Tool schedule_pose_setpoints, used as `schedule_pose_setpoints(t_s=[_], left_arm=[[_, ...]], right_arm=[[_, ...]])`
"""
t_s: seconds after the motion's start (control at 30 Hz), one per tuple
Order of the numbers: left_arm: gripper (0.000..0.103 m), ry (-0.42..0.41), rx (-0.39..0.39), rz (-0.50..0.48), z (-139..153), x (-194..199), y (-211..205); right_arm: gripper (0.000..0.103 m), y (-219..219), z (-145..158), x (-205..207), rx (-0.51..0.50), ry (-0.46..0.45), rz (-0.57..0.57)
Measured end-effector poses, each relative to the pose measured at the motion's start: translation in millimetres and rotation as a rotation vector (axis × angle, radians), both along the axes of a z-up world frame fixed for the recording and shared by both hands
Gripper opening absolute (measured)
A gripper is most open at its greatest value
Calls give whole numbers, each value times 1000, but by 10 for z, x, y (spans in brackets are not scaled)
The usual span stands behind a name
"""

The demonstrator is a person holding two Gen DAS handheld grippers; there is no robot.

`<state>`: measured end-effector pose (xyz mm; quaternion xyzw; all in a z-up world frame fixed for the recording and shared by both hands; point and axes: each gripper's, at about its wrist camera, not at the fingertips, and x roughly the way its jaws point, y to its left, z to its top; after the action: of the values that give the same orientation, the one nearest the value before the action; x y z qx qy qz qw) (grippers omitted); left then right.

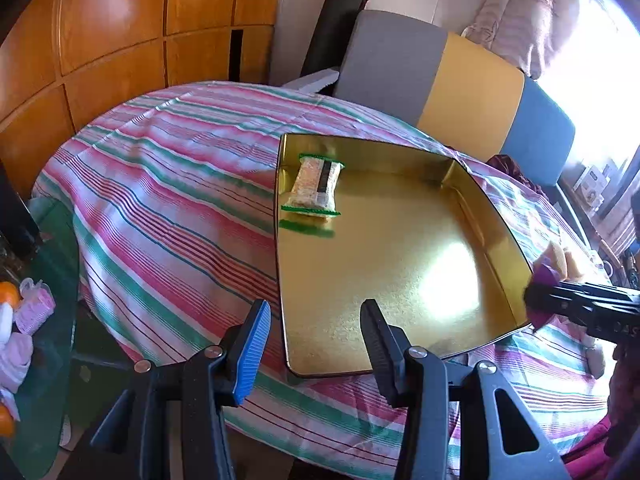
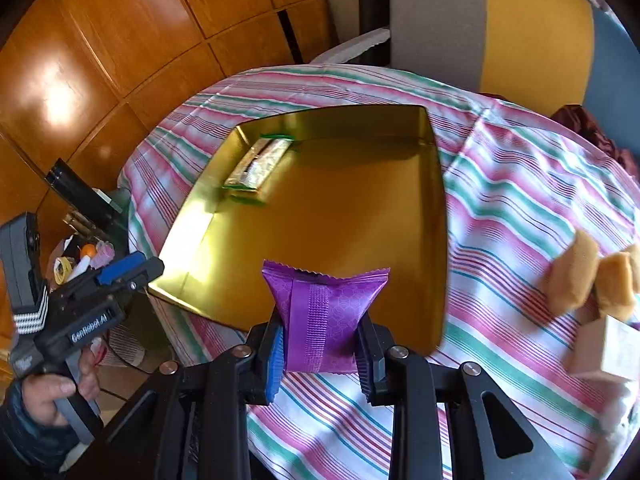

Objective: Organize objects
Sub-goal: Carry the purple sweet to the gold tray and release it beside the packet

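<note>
A purple snack packet (image 2: 328, 316) was pinched between the jaws of the right gripper (image 2: 322, 350), its crimped top edge upward, held over the near edge of a gold tin tray (image 2: 360, 216). In the left wrist view only a sliver of that packet (image 1: 545, 276) showed by the tray's right rim, at the tip of the right gripper (image 1: 538, 300).

Inside the tray (image 1: 384, 264), in its far left corner, lay a green-edged snack bar w/ a clear wrapper (image 1: 314, 188); the right wrist view showed the same bar (image 2: 258, 164) against the tray's left wall.

The left gripper (image 1: 316, 348) hovered low at the tray's near left corner, jaws spread and holding nothing. The right wrist view also caught the left gripper (image 2: 132, 268) from the side, gripped by the person's left hand (image 2: 56, 392).

The tray sat on a tabletop covered w/ a pink, green & white striped cloth (image 2: 520, 208). To the tray's right on the cloth were tan sponge-like pieces (image 2: 592, 276) and a pale block (image 2: 604, 352), slightly blurred. Behind the tabletop stood a grey, yellow & blue seat back (image 1: 460, 76) and wooden cabinet panels (image 1: 112, 28).
</note>
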<state>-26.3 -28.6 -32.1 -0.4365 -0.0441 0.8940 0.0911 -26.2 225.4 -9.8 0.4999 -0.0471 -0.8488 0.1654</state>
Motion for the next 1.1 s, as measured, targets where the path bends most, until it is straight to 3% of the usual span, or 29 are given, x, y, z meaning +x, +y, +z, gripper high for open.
schedule_pose_setpoints(t_s=[0.57, 0.97, 1.03, 1.1], left_arm=[[47, 31, -27, 43, 67, 10, -143], [47, 5, -18, 78, -35, -55, -275], [47, 0, -17, 82, -49, -64, -285], [47, -4, -18, 86, -70, -72, -296]], right_arm=[[30, -641, -242, -567, -52, -39, 85], [33, -1191, -479, -1160, -78, -124, 94], [39, -1267, -515, -1230, -106, -136, 95], [53, -1287, -508, -1253, -153, -130, 86]])
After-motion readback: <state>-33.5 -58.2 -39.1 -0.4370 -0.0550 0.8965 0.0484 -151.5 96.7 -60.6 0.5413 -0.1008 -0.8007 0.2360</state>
